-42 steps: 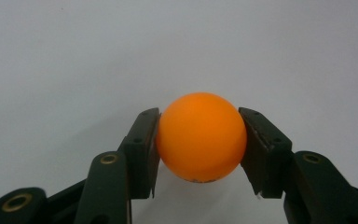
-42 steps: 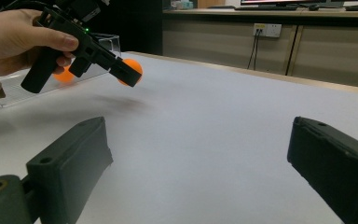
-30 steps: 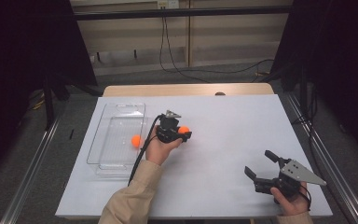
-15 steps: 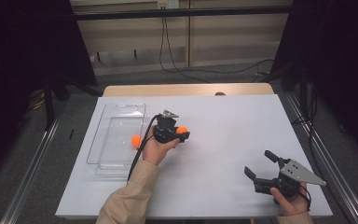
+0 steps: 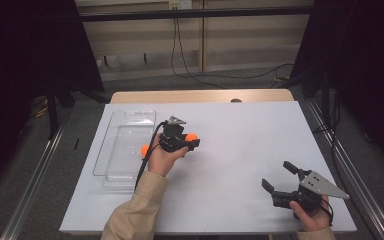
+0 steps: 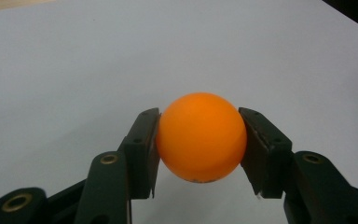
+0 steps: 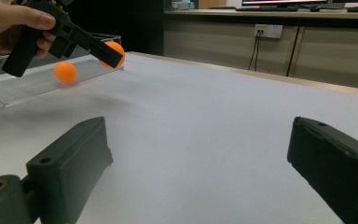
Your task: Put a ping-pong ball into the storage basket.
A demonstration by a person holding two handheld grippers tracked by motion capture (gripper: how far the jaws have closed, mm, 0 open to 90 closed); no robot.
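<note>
Because the left hand-held gripper (image 6: 198, 140) pinches the smooth orange ping-pong ball (image 6: 200, 136) only at its sides, just above the white tabletop (image 5: 240, 150) beside the clear tray (image 5: 125, 145), a slight jolt could squirt it free, while the right hand-held gripper (image 5: 282, 181) gapes empty.

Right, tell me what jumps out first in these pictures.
The orange ball clamped in the left gripper, held over the white table just right of the clear tray. A second orange ball sits in that tray. The right gripper stands open near the table's front right corner, holding nothing.
</note>
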